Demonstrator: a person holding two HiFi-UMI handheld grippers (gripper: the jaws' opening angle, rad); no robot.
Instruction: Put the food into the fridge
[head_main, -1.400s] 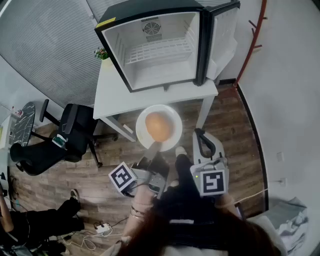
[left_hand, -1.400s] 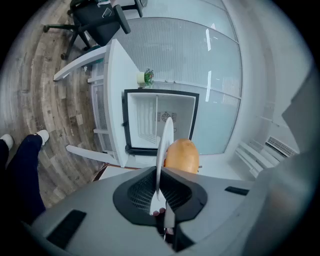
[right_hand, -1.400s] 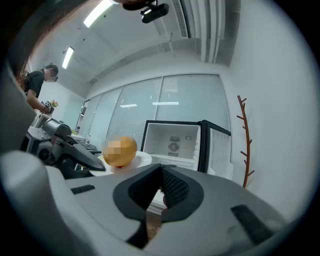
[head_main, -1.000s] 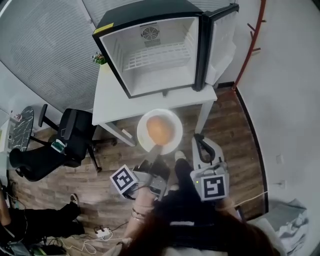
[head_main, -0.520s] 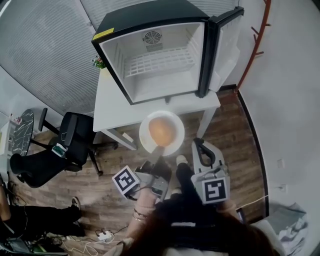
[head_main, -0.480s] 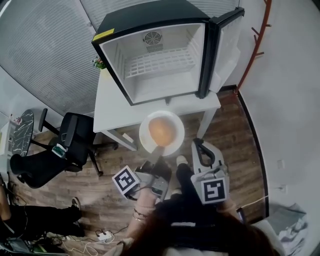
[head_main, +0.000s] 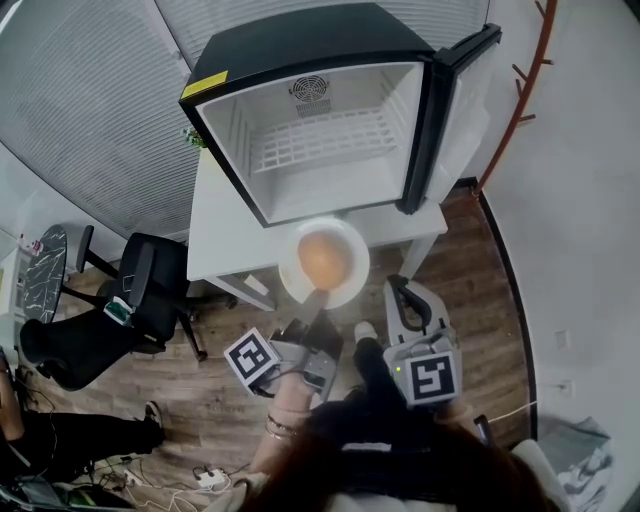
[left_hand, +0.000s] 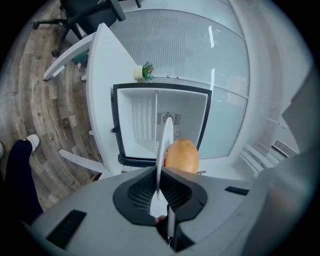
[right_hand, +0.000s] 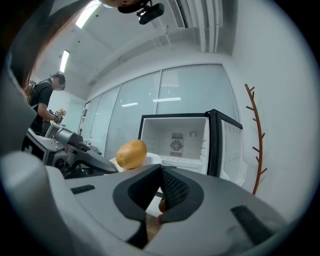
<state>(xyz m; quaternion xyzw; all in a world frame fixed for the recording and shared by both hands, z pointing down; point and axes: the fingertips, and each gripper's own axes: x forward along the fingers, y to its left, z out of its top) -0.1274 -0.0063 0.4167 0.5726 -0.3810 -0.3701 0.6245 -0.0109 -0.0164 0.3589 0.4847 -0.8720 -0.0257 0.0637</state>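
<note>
A small black fridge (head_main: 300, 60) stands open on a white table (head_main: 225, 230), its door (head_main: 462, 105) swung to the right and its white inside bare but for a wire shelf (head_main: 330, 135). My left gripper (head_main: 320, 298) is shut on the near rim of a white plate (head_main: 345, 285) that carries a round tan piece of food (head_main: 322, 258). The plate hangs level at the table's front edge, just before the fridge's opening. In the left gripper view the plate (left_hand: 164, 137) shows edge-on with the food (left_hand: 181, 155) beside it. My right gripper (head_main: 398, 292) is shut and holds nothing, to the plate's right.
A black office chair (head_main: 140, 290) stands left of the table on the wood floor. A small potted plant (head_main: 192, 137) sits on the table beside the fridge. A red branch-like rack (head_main: 520, 90) hangs on the right wall. A person (right_hand: 47, 100) stands far left.
Both grippers and the plate have moved toward the fridge. The plate, earlier over the floor, now reaches the table's front edge. The left grip on the rim is unchanged.
</note>
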